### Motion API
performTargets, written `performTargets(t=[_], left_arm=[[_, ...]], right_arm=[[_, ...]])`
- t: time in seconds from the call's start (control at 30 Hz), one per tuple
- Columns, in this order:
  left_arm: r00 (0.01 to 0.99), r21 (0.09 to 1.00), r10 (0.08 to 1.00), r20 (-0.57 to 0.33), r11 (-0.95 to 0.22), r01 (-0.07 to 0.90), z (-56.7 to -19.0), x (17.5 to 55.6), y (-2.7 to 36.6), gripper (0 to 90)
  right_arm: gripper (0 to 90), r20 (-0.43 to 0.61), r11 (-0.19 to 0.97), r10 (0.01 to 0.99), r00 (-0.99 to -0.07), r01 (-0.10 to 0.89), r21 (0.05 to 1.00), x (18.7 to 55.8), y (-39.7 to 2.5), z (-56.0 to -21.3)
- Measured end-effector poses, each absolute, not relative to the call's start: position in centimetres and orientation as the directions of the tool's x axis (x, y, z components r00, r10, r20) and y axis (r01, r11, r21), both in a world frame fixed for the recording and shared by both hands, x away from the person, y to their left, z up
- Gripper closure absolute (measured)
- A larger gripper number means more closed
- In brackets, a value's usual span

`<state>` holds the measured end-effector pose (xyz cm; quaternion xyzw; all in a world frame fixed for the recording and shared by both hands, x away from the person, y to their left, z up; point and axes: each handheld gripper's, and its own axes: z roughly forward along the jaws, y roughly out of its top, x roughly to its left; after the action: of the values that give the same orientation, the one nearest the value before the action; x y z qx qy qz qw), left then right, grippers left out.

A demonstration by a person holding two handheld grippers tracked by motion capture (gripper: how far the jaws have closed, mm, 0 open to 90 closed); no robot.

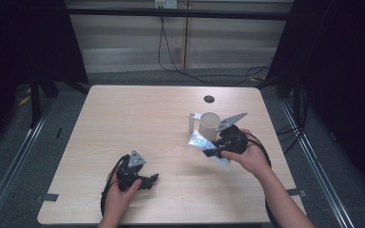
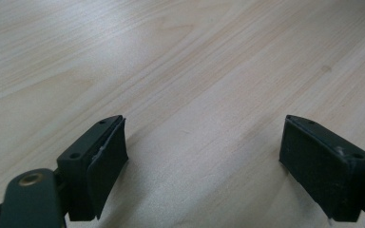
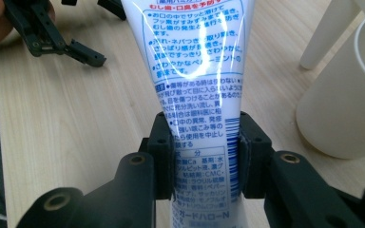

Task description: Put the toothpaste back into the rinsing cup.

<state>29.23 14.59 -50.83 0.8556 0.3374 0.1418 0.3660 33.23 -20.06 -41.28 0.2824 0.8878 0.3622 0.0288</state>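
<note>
Pale wood grain covers the table (image 1: 138, 123), which stands on a grey floor before a light wall with black cables trailing down it. From the high view, the left gripper (image 1: 153, 177) rests low near the table's front edge in the person's left hand (image 1: 119, 197), well apart from the right gripper (image 1: 209, 153), which holds a white toothpaste tube (image 1: 200, 141) just beside a white cup (image 1: 210, 124) at the right of the table; a dark round hole (image 1: 209, 99) sits farther back. The left gripper view looks along bare wood, its two black jaws spread wide with nothing between them. The right gripper view shows the jaws clamped on the flat lower end of the toothpaste tube (image 3: 197, 71), printed with blue text, with the white cup (image 3: 347, 95) close at the right and the left gripper (image 3: 88, 54) farther off at the upper left.
</note>
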Motion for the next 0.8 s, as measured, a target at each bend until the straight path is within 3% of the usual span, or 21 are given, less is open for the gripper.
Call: performTargets(t=[0.8], left_arm=[[0.732,0.722,0.682,-0.005,-0.504,0.474,-50.8,29.2,14.6,15.8]], right_arm=[[65.0,0.176,0.416,0.55,-0.816,0.451,0.789,33.3,-21.3,-39.0]])
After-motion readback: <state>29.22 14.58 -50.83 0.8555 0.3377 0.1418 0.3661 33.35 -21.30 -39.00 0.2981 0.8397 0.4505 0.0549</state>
